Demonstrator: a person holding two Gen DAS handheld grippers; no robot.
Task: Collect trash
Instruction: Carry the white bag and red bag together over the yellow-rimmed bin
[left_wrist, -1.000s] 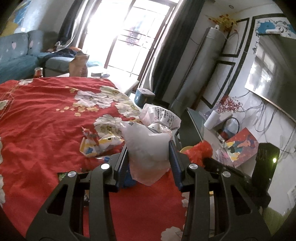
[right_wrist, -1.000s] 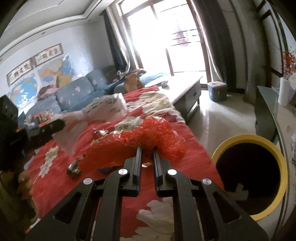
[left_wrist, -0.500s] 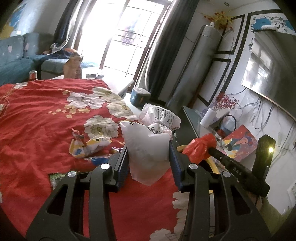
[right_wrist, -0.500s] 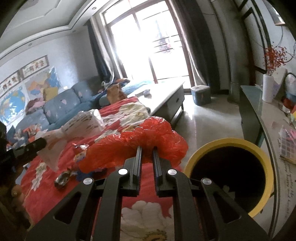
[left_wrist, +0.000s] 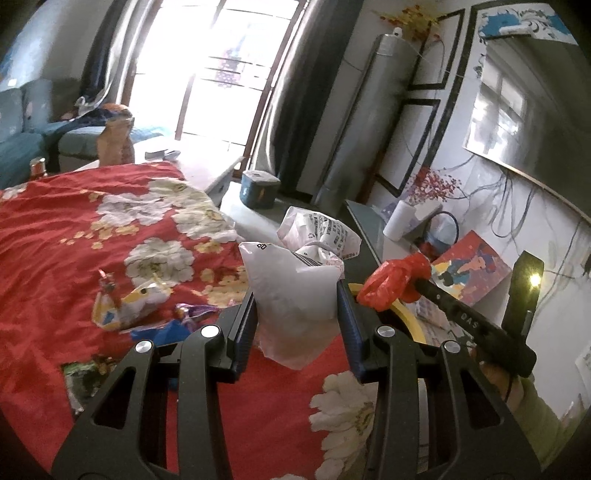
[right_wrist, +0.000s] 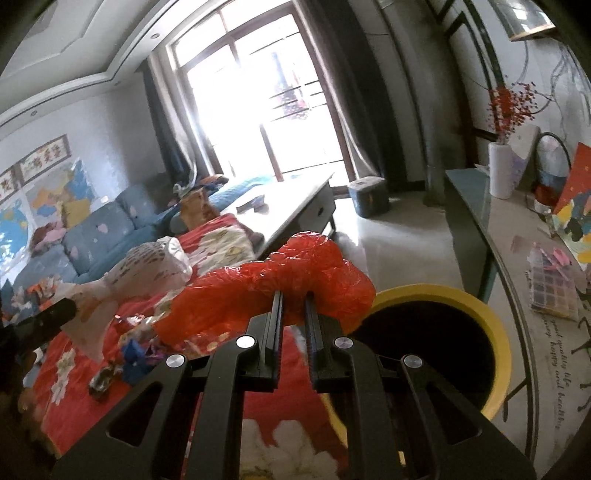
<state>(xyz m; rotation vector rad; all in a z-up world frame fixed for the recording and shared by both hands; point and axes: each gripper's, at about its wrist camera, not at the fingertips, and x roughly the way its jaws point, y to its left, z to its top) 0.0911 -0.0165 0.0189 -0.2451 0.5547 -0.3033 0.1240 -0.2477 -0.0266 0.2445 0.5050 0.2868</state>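
My left gripper (left_wrist: 297, 295) is shut on a white plastic bag (left_wrist: 295, 291) and holds it above the red flowered cloth (left_wrist: 74, 236). My right gripper (right_wrist: 293, 295) is shut on a crumpled red plastic bag (right_wrist: 277, 284), held beside the rim of a yellow bin (right_wrist: 480, 317) with a black inside. In the left wrist view the red bag (left_wrist: 395, 280) hangs over the bin's yellow rim (left_wrist: 404, 319). In the right wrist view the white bag (right_wrist: 144, 269) is to the left. Loose wrappers (left_wrist: 129, 299) lie on the cloth.
A low white table (right_wrist: 295, 206) stands past the cloth, with a blue sofa (right_wrist: 92, 236) behind it. A dark side counter (right_wrist: 517, 258) on the right carries a vase, a basket and a picture book. A small blue box (left_wrist: 258, 188) sits on the floor.
Both grippers have moved toward the yellow bin with their bags. The red bag now hangs at the bin's rim and the bin looks larger in the right wrist view.
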